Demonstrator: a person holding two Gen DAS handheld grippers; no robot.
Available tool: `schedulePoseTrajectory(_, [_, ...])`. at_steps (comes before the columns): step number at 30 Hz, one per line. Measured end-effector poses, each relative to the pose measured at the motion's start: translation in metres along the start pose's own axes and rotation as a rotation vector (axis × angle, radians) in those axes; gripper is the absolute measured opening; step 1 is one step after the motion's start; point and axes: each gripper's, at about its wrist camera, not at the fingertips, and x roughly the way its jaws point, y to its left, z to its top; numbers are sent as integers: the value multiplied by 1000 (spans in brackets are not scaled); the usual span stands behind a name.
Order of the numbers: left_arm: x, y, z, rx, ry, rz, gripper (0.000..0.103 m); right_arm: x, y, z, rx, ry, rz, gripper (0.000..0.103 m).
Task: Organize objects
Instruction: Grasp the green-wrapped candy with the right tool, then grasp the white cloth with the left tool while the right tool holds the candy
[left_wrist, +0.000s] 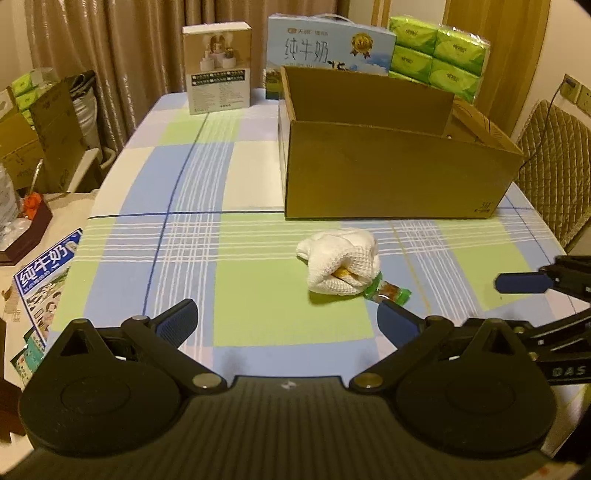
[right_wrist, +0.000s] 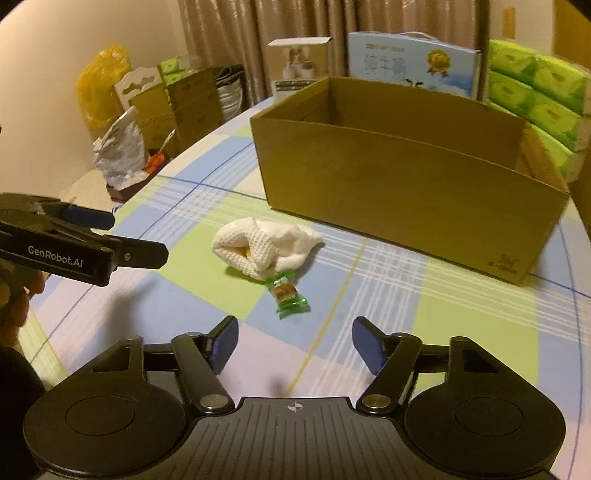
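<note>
Cardboard made up the big brown box (left_wrist: 391, 170) that sat on the checked tablecloth (left_wrist: 207, 258). Its top was open. From the right wrist view, the part of the inside that showed had nothing in it, but the floor of the box was hidden by the near wall. Behind the box stood a blue milk carton case (left_wrist: 328, 48), a pack of green tissues (left_wrist: 439, 51) and a small white box (left_wrist: 218, 66) with a picture on it.

In front of the brown box lay a white cloth (left_wrist: 340, 260), all bunched up in a soft lump. It was near the box but not touching it. A small snack in a green wrapper (right_wrist: 288, 293) stuck out from under the cloth, touching its near edge. Something orange peeked out of a fold in the cloth, too small to tell what it was.

The left gripper (left_wrist: 288, 321) hung over the table with its two blue fingers spread wide apart and nothing between them. The cloth and the snack lay just ahead of it, a little toward its right finger, and that finger's tip looked just beside the end of the wrapper. The right gripper (right_wrist: 293, 343) was also spread apart and held nothing. The snack sat just ahead of the gap between its fingers, with the cloth right behind the snack. The two grippers were near each other, and each one showed at the edge of the other's view. A hand (right_wrist: 16, 295) showed holding the left gripper.
</note>
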Motion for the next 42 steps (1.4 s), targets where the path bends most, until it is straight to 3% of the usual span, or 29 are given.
schedulePoseTrajectory(18, [50, 11, 3, 31, 51, -9, 101, 92, 7, 20, -174, 63, 40, 38])
schedulePoseTrajectory(21, [54, 9, 4, 38, 53, -13, 101, 102, 9, 20, -196, 84, 32, 28])
schedulePoseTrajectory(23, [56, 9, 4, 41, 54, -20, 101, 102, 8, 18, -188, 81, 34, 19])
schedulePoseTrajectory(35, [69, -22, 28, 66, 27, -85, 100, 54, -44, 12, 47, 40, -66, 18])
schedulePoseTrajectory(42, [101, -49, 48, 160, 52, -92, 88, 40, -63, 9, 90, 33, -94, 18])
